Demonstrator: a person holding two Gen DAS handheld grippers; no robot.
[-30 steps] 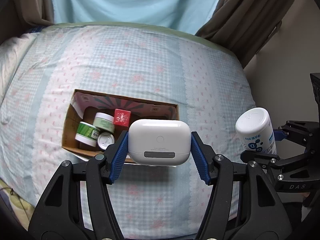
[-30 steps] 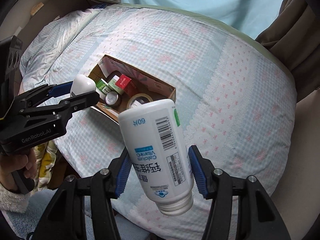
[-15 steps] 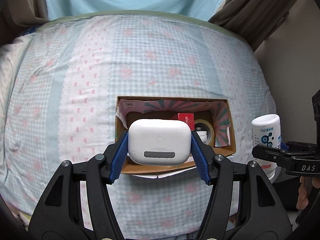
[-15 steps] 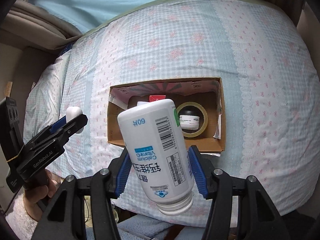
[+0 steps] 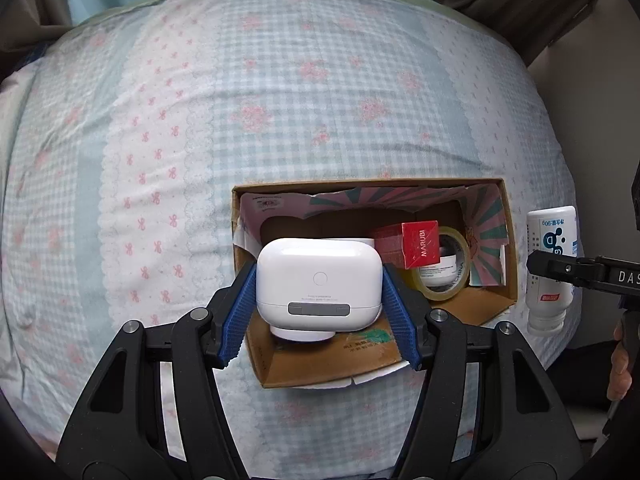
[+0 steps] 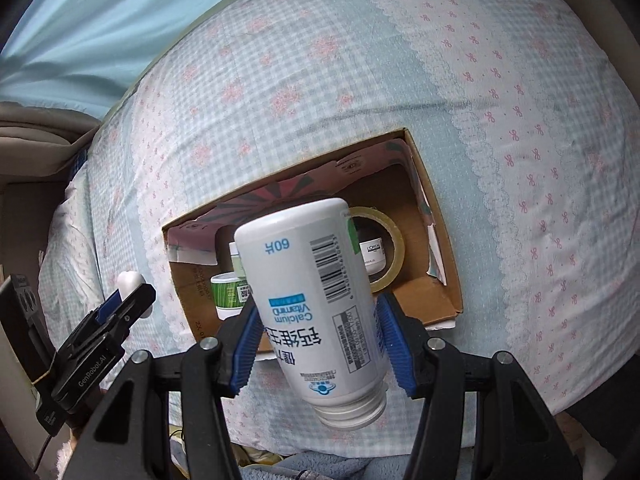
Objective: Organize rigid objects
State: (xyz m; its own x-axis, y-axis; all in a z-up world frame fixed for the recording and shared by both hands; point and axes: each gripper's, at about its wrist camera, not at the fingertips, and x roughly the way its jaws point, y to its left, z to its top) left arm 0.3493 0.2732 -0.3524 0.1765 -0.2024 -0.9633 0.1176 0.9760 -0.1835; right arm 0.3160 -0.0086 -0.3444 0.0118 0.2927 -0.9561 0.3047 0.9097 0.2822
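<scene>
Left wrist view: left gripper [image 5: 319, 302] clamped on a white earbud case [image 5: 318, 282], blue pads pressing both its sides, case now over the near-left part of the cardboard box [image 5: 360, 190] rather than short of its front wall as half a second ago. Box larger and lower in frame than before, sitting on the checked bedspread [image 5: 200, 120]. Under the case, a white round jar base [image 5: 302, 334] peeking out inside the box. Right of the case, still inside the box: a red carton [image 5: 420, 244] marked MARUBI, then a tape roll [image 5: 450, 270] ringed around a small white jar [image 5: 436, 270]. Beyond the box's right wall, the right gripper [image 5: 576, 270] seen side-on, holding the white bottle [image 5: 552, 264] cap-down, closer to the box than a moment ago.

Right wrist view: left of the box [image 6: 432, 204], the left gripper [image 6: 128, 304] with the case [image 6: 129, 280] as a white sliver between its fingers. Inside the box's left end, two green-labelled jars [image 6: 226, 296], one behind the other. Centre: right gripper [image 6: 320, 340] closed on the white bottle [image 6: 312, 296], labelled Calcium and Vitamin D, tilted, cap [image 6: 352, 410] toward the camera, base over the box opening. Behind the bottle, the tape roll [image 6: 394, 248] with the white jar [image 6: 372, 256] inside it. Box turned more steeply in frame than half a second ago.
</scene>
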